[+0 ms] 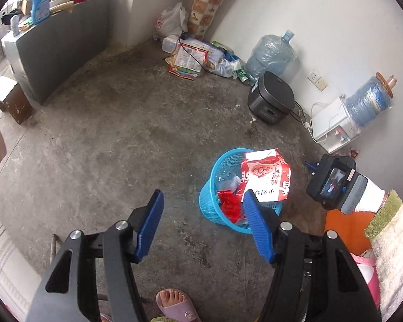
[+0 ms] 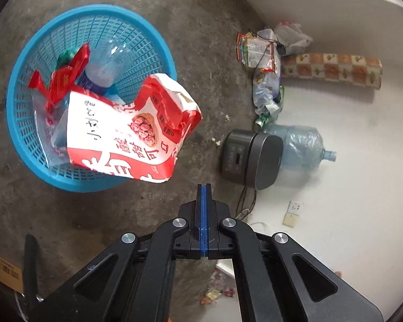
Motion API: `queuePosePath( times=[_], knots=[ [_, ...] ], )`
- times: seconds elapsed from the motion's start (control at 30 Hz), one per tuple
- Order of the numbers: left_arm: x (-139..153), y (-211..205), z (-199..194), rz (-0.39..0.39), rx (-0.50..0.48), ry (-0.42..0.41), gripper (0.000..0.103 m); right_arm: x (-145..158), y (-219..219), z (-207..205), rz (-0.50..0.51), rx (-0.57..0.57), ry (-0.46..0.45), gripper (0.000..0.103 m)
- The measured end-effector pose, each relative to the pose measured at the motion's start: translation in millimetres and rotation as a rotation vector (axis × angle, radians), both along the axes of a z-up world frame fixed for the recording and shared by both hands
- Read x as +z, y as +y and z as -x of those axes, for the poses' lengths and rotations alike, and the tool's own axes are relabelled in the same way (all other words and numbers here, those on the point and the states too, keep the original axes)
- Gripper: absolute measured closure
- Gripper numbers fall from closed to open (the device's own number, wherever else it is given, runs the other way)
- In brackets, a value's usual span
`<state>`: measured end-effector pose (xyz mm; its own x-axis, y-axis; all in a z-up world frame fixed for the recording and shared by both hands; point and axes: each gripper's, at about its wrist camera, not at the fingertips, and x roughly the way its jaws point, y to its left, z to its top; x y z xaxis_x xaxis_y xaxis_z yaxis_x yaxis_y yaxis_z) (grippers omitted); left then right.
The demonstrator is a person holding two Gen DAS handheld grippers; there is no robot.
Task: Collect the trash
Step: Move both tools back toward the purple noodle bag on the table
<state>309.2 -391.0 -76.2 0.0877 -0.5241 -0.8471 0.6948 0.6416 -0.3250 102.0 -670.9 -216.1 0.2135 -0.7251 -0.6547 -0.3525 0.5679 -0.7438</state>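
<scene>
The left gripper tilts steeply toward the floor with its blue pads wide apart and nothing between them — the right gripper, held by a fleece-sleeved arm, has its pads pressed together, empty.

Bare grey concrete floor, stained and scuffed, carries a blue mesh basket standing upright near the middle. Along the white wall on the floor: a dark rice cooker, 1 large water jug just beside it, a heap of wrappers, packets and bags in the corner, and a white water dispenser bearing a second jug. A small brown box sits on the floor beside a grey cabinet; a few small wrappers lie near the wall.
</scene>
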Motion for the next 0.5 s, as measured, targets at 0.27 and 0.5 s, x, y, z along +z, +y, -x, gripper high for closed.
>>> queuePosePath(
  times=[0.27,0.5],
  knots=[
    [43,85,12,0.075,0.115,-0.081,0.042,95,8,20,-0.569,-0.441,-0.552,0.096],
    [96,186,57,0.202,0.229,-0.173,0.039,165,107,66,-1.032,-0.495,-0.814,0.059]
  ],
)
